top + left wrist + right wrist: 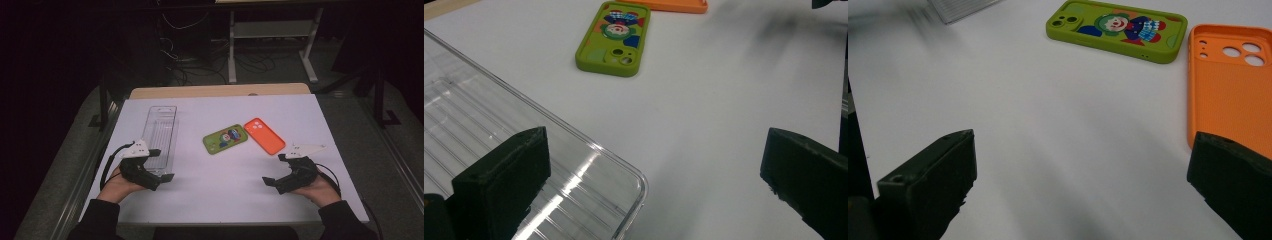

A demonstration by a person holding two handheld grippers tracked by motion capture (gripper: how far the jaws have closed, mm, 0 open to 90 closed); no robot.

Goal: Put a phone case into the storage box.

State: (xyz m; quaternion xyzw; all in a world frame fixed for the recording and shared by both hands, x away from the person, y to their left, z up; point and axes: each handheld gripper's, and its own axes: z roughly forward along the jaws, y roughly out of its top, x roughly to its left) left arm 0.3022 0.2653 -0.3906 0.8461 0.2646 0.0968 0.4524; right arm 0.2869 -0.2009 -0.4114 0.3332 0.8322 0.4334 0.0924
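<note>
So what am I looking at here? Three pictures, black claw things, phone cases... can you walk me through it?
No robot here: a person sits at a white table and holds a hand tool in each hand. Each tool is a gripper with two black jaws.

The wide picture comes from a camera above the person. It shows the left gripper and the right gripper, both with jaws apart and nothing between them.

The other two pictures come from small cameras riding on the grippers, looking out between their own jaws.

On the table lie a clear plastic tray, a green phone case with a cartoon clown picture, and an orange phone case, with its camera cut-outs showing. The two cases lie side by side near the middle. Nothing is held.
</note>
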